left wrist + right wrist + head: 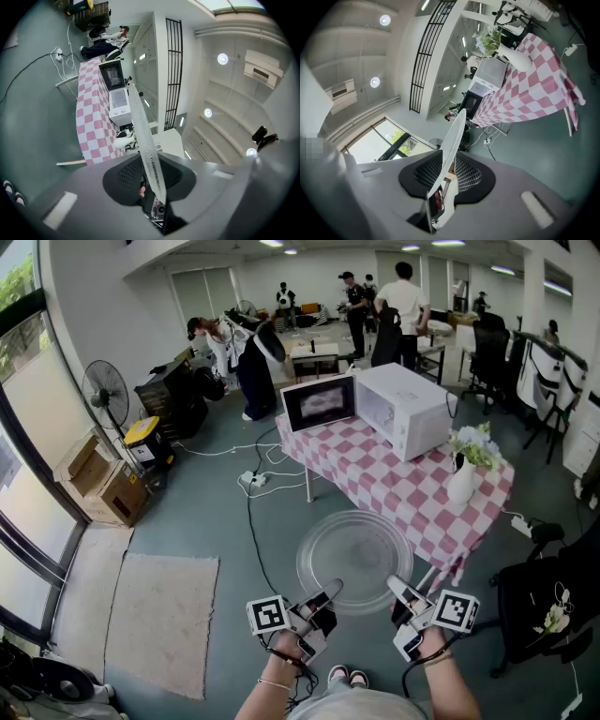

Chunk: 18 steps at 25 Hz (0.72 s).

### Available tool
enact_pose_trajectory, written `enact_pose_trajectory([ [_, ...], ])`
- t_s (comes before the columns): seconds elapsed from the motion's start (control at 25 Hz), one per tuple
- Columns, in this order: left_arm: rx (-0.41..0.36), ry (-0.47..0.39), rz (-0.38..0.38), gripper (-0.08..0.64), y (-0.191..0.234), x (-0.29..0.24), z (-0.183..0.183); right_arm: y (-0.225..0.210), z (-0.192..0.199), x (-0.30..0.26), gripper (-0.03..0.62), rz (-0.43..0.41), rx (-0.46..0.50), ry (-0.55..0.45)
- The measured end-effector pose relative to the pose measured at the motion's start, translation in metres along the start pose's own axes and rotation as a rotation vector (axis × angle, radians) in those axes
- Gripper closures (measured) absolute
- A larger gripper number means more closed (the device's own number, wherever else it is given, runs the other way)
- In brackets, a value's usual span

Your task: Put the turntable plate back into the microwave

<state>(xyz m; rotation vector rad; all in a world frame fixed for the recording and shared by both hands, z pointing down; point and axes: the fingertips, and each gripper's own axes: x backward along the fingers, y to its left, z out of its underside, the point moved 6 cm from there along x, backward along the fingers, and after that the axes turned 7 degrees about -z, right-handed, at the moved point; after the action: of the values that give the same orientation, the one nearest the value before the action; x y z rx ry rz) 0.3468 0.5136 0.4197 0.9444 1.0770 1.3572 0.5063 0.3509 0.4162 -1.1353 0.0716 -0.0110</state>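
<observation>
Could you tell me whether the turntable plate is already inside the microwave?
No, the left tool and right tool hold the turntable plate well short of the microwave.

Both forearms reach forward from the bottom of the head view, with 1 tool in each hand. The left hand [289, 650] grips the handle of the left tool [330, 592], which points ahead and about level, its left marker cube [269, 614] on the outer side. The right hand [433, 645] holds the right tool [401, 589] tipped slightly downward, its right marker cube [457, 610] also outward. The 2 tools sit near each other, tips angled a little inward. Each tool's jaws are clamped on the near rim of the turntable plate [354, 549] (it shows edge-on between the pads in both gripper views), the left tool [149, 174] left of the right tool [440, 176].
</observation>
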Motion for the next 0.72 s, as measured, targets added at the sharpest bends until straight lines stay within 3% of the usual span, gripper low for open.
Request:
enact_pose_trajectory([
  [0.12, 0.006, 0.004, -0.001, 0.505, 0.001, 0.002, -0.001, 0.008, 0.001, -0.008, 0.509, -0.071, 0.013, -0.002],
  [0.28, 0.01, 0.011, -0.001, 0.505, 0.004, 0.002, -0.006, 0.001, 0.003, -0.007, 0.509, 0.003, -0.002, 0.001],
  [0.48, 0.003, 0.017, 0.016, 0.505, 0.008, -0.001, -0.017, 0.01, -0.004, -0.024, 0.508, -0.114, 0.061, -0.005],
  [0.64, -0.004, 0.023, 0.01, 0.505, 0.011, 0.0, -0.031, 0.01, -0.004, -0.035, 0.508, -0.077, 0.056, -0.002],
  [0.72, -0.007, 0.026, 0.007, 0.505, 0.012, 0.001, -0.04, 0.014, -0.006, -0.045, 0.509, -0.1, 0.059, -0.008],
])
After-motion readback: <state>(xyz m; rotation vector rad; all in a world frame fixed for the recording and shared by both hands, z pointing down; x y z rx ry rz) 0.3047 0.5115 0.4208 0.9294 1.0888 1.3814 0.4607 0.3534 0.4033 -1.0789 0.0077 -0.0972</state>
